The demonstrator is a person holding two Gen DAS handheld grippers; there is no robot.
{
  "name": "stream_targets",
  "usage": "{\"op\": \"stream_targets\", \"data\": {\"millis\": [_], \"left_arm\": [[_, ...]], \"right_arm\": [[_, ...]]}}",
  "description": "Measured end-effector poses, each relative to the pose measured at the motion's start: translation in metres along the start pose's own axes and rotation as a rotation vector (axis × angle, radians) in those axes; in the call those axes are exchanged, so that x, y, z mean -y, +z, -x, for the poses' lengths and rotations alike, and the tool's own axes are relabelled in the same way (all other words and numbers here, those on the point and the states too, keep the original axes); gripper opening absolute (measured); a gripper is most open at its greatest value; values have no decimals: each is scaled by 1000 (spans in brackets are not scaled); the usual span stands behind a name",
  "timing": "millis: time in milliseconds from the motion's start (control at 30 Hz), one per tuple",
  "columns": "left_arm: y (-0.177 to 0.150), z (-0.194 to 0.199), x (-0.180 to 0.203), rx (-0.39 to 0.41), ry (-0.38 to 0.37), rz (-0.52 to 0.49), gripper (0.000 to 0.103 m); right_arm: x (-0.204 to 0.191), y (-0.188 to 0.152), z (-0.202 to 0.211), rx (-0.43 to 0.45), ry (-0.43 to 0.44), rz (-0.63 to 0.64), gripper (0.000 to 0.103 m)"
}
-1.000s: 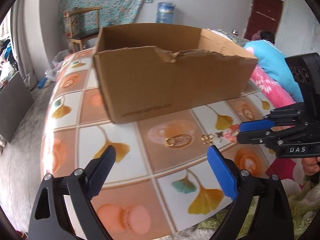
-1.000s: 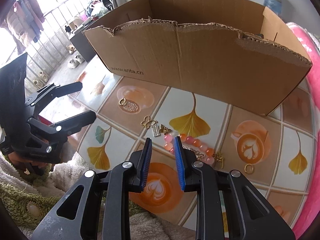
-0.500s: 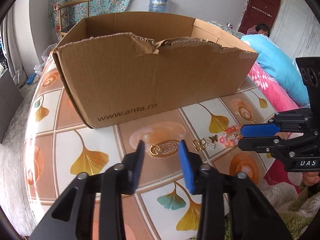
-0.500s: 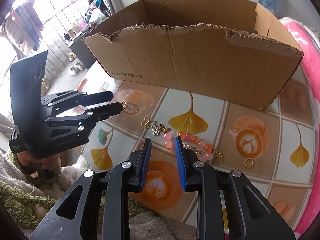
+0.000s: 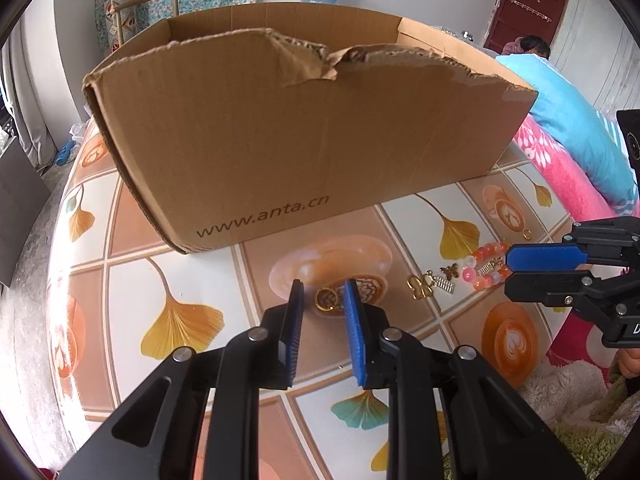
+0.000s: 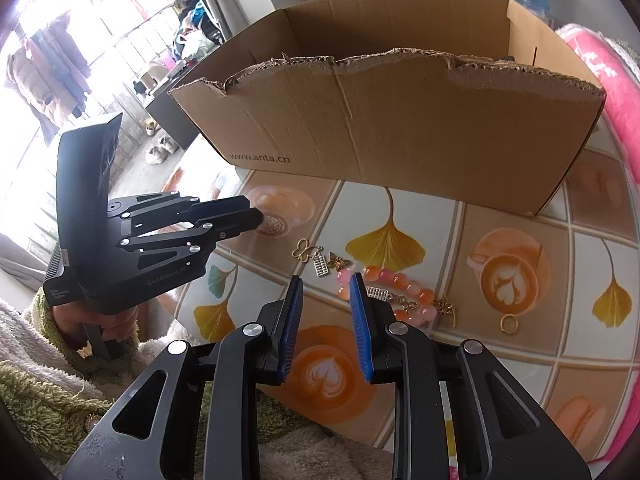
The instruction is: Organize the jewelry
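Underneath everything, a counter covered in a tiled print of ginkgo leaves and coffee cups. On its far half, a large open cardboard box with a torn top edge and "www.anta.cn" printed low on the near wall. At the right edge, a pink blanket under a blue pillow. Nearer, the left gripper, just been closing, now narrow, with a gold ring pendant lying on the counter in the gap between the blue pads; cannot tell whether the pads touch it. Further right, the right gripper, narrow and holding nothing, tips just short of a bracelet of pink and orange beads. Left of the beads, gold butterfly and abacus charms. Beyond the bracelet's other end, apart from it, a small gold ring.
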State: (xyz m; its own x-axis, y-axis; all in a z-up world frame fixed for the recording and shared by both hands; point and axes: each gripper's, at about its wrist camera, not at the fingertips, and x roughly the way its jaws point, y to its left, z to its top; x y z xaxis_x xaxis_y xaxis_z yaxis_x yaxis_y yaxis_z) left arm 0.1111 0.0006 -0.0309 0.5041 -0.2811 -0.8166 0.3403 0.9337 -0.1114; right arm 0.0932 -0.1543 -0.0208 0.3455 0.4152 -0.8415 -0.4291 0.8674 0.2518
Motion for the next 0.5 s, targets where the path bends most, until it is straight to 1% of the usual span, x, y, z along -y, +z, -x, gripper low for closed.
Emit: {"op": "stream_targets", "data": {"millis": [100, 200, 333, 433, 500], "left_arm": [[0, 0, -1, -1, 9, -11, 20], [1, -4, 6, 0, 34, -44, 19], [1, -8, 14, -2, 79, -87, 15], [2, -9, 14, -3, 85, -88, 11], [2, -9, 14, -4, 87, -90, 11]], "right_arm": [[0, 0, 0, 1, 8, -5, 24], [2, 0, 0, 1, 11, -7, 24], [5, 0, 1, 3, 16, -19, 24], [7, 0, 3, 9, 16, -21, 24], [8, 0, 3, 12, 16, -24, 24]]}}
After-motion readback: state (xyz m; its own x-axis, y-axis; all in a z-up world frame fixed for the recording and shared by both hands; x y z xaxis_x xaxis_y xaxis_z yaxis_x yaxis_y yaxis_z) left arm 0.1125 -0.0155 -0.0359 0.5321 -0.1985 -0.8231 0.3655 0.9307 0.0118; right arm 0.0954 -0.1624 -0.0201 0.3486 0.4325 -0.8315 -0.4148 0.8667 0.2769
